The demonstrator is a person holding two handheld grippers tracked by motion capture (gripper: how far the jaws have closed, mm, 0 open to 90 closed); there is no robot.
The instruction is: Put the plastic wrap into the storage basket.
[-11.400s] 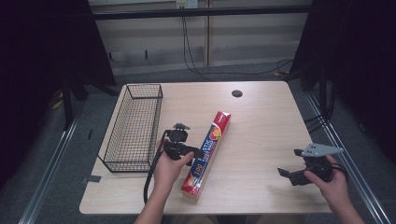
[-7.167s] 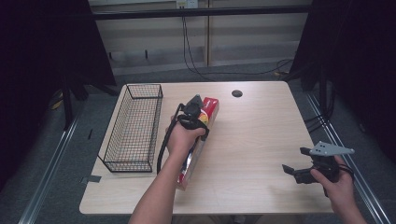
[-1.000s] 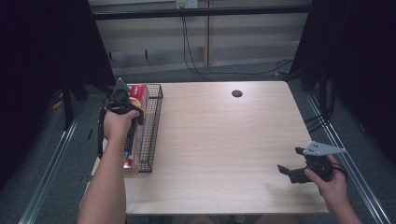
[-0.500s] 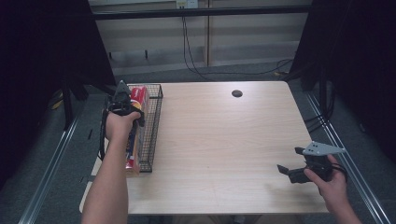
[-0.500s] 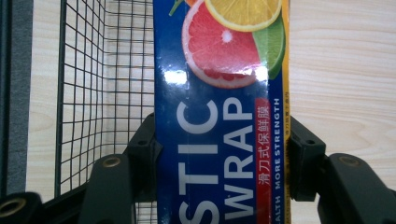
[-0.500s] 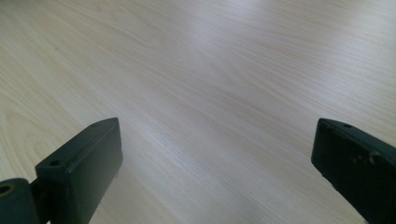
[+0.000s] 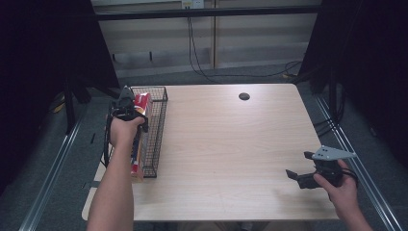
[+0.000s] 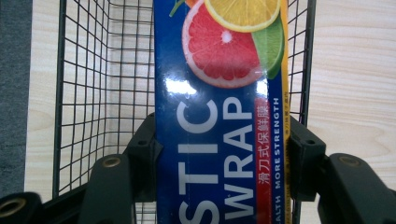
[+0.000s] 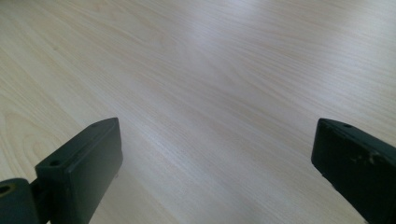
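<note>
My left gripper [image 8: 219, 154] clamps the plastic wrap box [image 8: 219, 116] lengthwise over the wire basket [image 7: 155, 130] at the table's [image 7: 231, 144] left edge, while my right gripper [image 9: 219, 158] hangs wide open, empty, over bare wood.

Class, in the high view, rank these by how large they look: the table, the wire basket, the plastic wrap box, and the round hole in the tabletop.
1. Table
2. Wire basket
3. Plastic wrap box, though the hand and left gripper hide much of it, so its rank against the basket is unsure
4. Round hole
</note>
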